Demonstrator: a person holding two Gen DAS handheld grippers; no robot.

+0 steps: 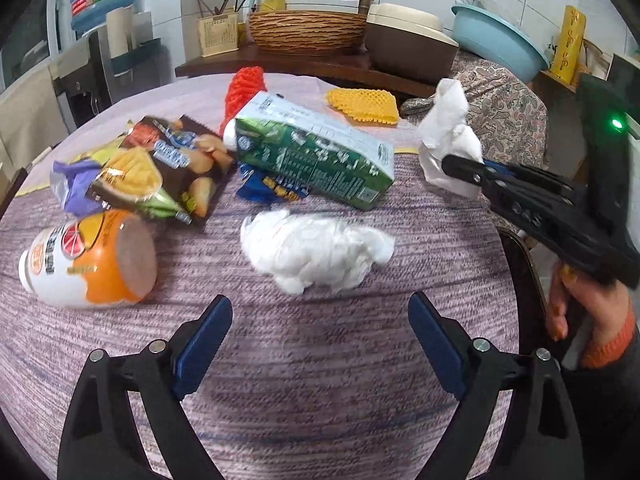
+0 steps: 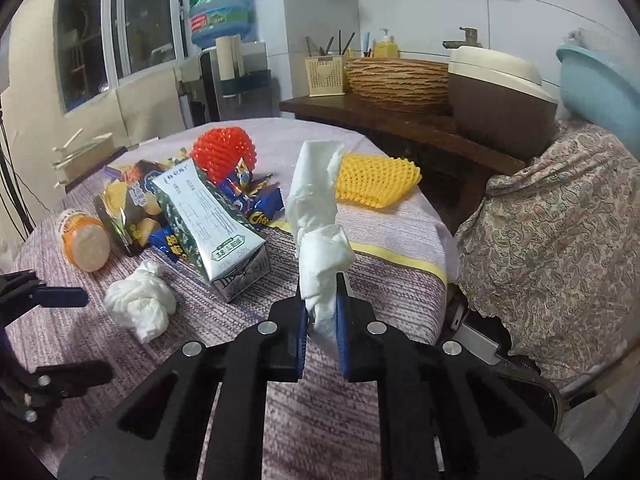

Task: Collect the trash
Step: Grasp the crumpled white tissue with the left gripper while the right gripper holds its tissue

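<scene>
My right gripper (image 2: 322, 300) is shut on a crumpled white tissue (image 2: 318, 220) and holds it above the table's right edge; this tissue also shows in the left wrist view (image 1: 448, 140), pinched by the right gripper (image 1: 464, 166). My left gripper (image 1: 320, 320) is open and empty, just short of a second white tissue wad (image 1: 316, 252), which also shows in the right wrist view (image 2: 140, 304). A green milk carton (image 1: 312, 148) lies on its side behind it. An orange-and-white bottle (image 1: 88, 260) lies at the left beside a snack bag (image 1: 160, 168).
A red foam net (image 1: 244, 92), a yellow foam net (image 1: 364, 106) and blue wrappers (image 1: 268, 188) lie on the purple tablecloth (image 1: 300, 380). A paisley-covered chair (image 2: 552, 240) stands right of the table. A wooden counter with a basket (image 1: 308, 30) is behind.
</scene>
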